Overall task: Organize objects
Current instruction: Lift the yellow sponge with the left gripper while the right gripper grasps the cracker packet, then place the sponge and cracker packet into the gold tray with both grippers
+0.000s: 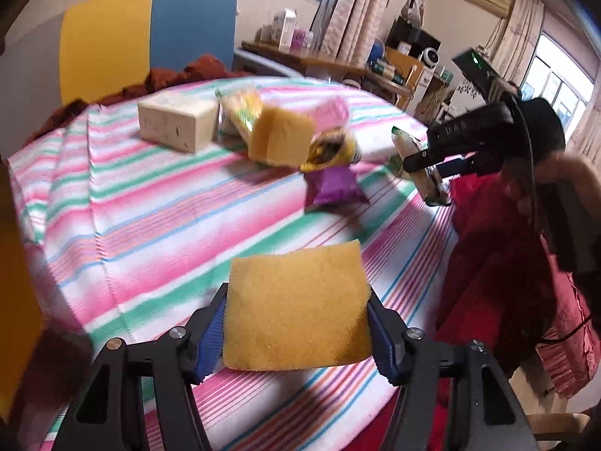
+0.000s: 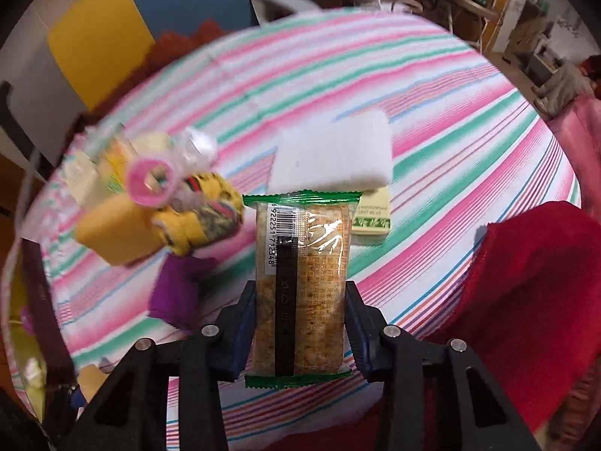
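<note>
My left gripper (image 1: 296,319) is shut on a flat yellow sponge (image 1: 296,308), held above the striped cloth. My right gripper (image 2: 298,319) is shut on a green-edged biscuit packet (image 2: 300,282); in the left wrist view the same right gripper (image 1: 432,173) hangs at the table's right side with the biscuit packet (image 1: 403,148) in it. On the cloth lie a thick yellow sponge (image 1: 280,137), a cream box (image 1: 176,124), a yellow patterned packet (image 1: 332,148), a purple packet (image 1: 334,186), a pink tape roll (image 2: 150,182) and a white sponge (image 2: 332,154).
The striped tablecloth (image 1: 150,225) covers a table. A yellow and blue panel (image 1: 150,34) stands behind it. A person in a red coat (image 1: 507,263) stands at the right. A green-printed box (image 2: 370,221) lies under the white sponge. Cluttered desks (image 1: 375,64) fill the back.
</note>
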The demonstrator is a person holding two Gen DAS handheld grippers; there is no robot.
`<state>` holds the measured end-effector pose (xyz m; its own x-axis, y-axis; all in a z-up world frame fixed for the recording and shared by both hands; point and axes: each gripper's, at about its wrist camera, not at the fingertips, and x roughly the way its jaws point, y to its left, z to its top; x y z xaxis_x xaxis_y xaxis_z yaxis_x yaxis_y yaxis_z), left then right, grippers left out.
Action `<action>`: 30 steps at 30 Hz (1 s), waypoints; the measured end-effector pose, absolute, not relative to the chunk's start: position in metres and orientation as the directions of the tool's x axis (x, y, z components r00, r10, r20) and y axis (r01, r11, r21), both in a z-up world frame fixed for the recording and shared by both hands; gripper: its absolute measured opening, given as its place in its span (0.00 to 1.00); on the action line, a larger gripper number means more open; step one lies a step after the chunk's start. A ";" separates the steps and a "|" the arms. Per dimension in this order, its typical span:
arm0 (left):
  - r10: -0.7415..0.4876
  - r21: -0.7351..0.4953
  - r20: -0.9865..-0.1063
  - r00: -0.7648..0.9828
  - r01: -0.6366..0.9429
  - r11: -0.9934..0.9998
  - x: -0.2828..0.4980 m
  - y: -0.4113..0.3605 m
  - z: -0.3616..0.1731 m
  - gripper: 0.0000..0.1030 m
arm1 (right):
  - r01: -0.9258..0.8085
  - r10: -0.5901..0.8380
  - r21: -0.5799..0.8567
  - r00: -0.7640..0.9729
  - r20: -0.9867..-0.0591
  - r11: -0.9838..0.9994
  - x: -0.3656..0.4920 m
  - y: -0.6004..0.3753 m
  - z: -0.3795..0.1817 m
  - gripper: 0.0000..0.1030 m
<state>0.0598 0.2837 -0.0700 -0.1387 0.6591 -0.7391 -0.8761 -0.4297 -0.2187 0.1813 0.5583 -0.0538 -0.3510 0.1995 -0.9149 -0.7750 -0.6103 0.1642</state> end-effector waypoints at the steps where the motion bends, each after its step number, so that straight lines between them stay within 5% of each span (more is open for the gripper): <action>1: 0.668 -0.212 -0.729 -0.152 -0.877 -0.431 0.061 0.280 -0.063 0.64 | -0.766 0.211 0.181 -0.382 -0.900 -0.617 0.184 0.553 -0.047 0.43; 7: 0.685 -0.204 -0.687 -0.243 -0.840 -0.502 0.052 0.248 -0.029 0.64 | -0.656 0.222 0.229 -0.530 -0.818 -0.719 0.156 0.508 0.005 0.43; 14: 0.655 -0.239 -0.631 -0.416 -0.700 -0.673 0.016 0.182 0.005 0.65 | -0.394 0.052 0.291 -0.666 -0.744 -0.872 0.088 0.427 0.048 0.43; 28: 0.240 -0.134 -0.648 -0.723 -0.201 -0.970 -0.107 0.032 0.015 0.74 | -0.028 -0.344 0.444 -0.589 -0.731 -0.895 -0.043 0.252 0.011 0.45; 30: 0.207 -0.121 -0.646 -0.735 -0.169 -0.978 -0.112 0.023 0.013 0.82 | 0.012 -0.381 0.454 -0.562 -0.734 -0.891 -0.051 0.233 0.004 0.58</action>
